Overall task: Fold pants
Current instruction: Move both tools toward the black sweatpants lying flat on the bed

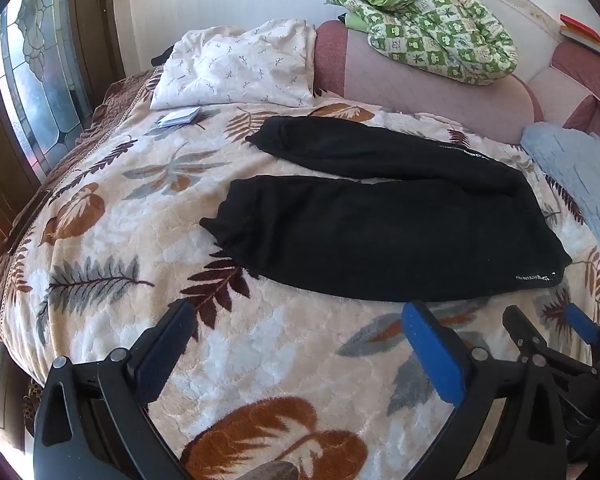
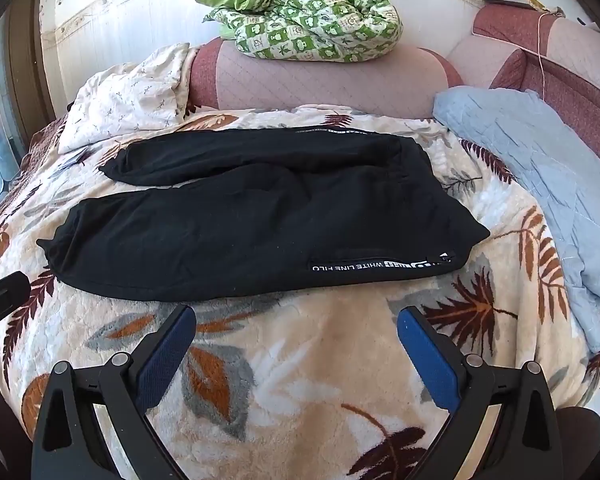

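Clearly the folding has hardly begun, judging by how things lie. Farthest left sit a white patterned pillow (image 1: 236,68) and a small stack of cards (image 1: 179,117) on the leaf-print blanket (image 1: 132,248) that covers the bed. Next comes the left gripper (image 1: 296,320), its blue-padded fingers (image 1: 432,356) spread wide with nothing between them, hovering above the blanket just short of the near edge of the garment. Ahead of both tools lie the black pants (image 2: 236,228), spread flat across the middle of the bed with the cuffed leg ends toward the left and the waist toward the right; the two legs sit side by side, parted by a narrow gap at the cuffs, and a white printed strip runs near the waist on the closer leg. No fold shows yet, so laying one leg over the other and doubling the length both appear to remain. To the right, the right gripper (image 2: 296,322) also stands spread and empty, close to the waist end. Behind are a green checked quilt (image 2: 312,20) on the pink headboard (image 2: 332,84), and, at far right, a light blue cover (image 2: 540,168).
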Motion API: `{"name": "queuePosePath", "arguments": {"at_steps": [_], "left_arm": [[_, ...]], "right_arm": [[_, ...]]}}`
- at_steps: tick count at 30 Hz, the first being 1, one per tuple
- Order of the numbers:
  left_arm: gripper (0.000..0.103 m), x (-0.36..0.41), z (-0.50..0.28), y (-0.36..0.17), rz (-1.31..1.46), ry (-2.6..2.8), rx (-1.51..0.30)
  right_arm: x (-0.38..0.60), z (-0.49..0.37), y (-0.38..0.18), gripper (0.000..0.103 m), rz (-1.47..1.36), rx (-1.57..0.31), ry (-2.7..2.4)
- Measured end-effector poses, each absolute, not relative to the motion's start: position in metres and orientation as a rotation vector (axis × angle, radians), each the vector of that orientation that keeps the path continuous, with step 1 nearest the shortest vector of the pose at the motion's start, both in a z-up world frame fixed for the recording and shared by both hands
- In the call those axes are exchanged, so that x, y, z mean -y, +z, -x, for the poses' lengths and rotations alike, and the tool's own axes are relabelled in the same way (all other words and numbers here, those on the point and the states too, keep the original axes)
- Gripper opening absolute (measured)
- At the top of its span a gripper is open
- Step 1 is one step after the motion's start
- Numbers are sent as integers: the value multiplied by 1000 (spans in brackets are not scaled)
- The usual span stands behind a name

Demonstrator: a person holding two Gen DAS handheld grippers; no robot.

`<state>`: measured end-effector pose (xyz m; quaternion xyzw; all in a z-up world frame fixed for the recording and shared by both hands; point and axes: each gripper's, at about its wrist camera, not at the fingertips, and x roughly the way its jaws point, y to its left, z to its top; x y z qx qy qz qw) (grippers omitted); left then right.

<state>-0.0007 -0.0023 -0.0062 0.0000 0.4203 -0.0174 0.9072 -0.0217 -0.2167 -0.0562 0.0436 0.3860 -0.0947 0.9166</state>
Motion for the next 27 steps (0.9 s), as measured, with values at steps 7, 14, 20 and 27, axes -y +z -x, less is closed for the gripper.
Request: {"name": "queuePosePath", "arguments": {"at_steps": [7,14,20,27], "left_arm": [[103,4,2,-8,0,-35,-870],[103,5,3,-9,-3,-35,-869],[103,6,4,-14,-5,-41,-882],[103,5,3,-15,-7,-40,-891]], "right_arm": [[215,21,-55,102,-95,-809,-195],[214,22,-58,102,-103,-817,-197],[216,21,-60,102,-108,-825,-196],[217,21,-62,102,-112,-832,-195]]}}
